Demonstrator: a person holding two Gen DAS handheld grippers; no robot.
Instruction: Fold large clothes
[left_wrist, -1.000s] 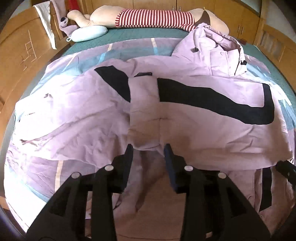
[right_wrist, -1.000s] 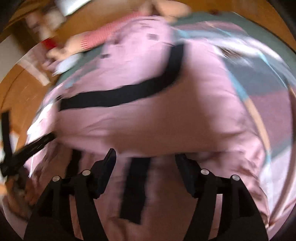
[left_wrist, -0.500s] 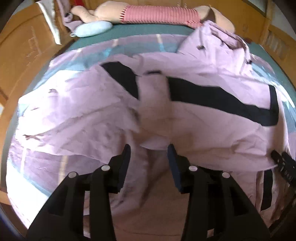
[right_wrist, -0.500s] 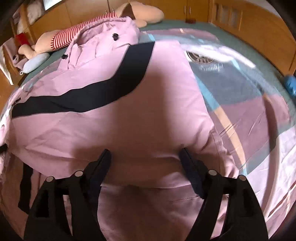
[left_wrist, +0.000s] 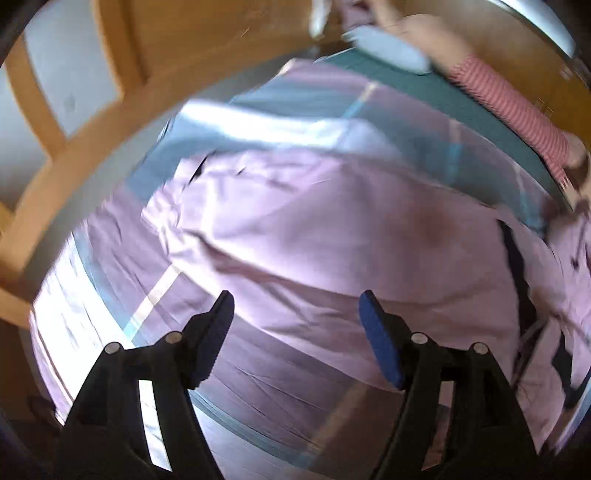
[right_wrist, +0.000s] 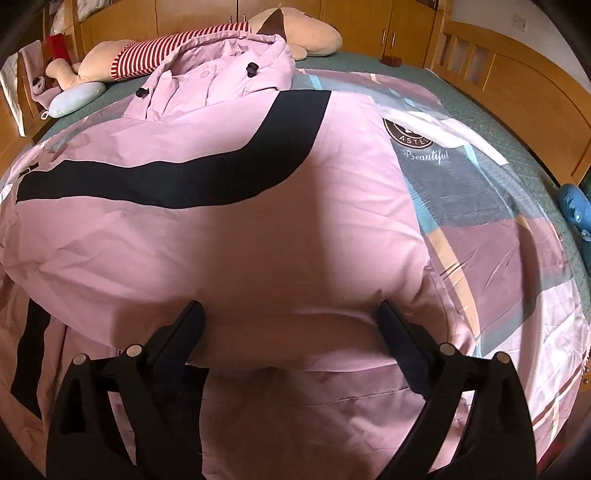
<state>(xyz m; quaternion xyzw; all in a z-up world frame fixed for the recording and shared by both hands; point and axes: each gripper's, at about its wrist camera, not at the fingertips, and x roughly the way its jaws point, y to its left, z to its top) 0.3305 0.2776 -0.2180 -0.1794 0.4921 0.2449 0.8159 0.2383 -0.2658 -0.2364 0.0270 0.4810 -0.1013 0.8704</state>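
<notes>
Black right gripper (right_wrist: 290, 321), jaws just spread wide, nothing pinched, hovering at the folded edge of the pink jacket (right_wrist: 229, 229). Left gripper (left_wrist: 295, 314) likewise just opened, empty, above the jacket's blurred sleeve side. Jacket spread across the patchwork quilt (right_wrist: 498, 236) on the bed. Beyond the jacket's hood, striped plush toy (right_wrist: 177, 48).
</notes>
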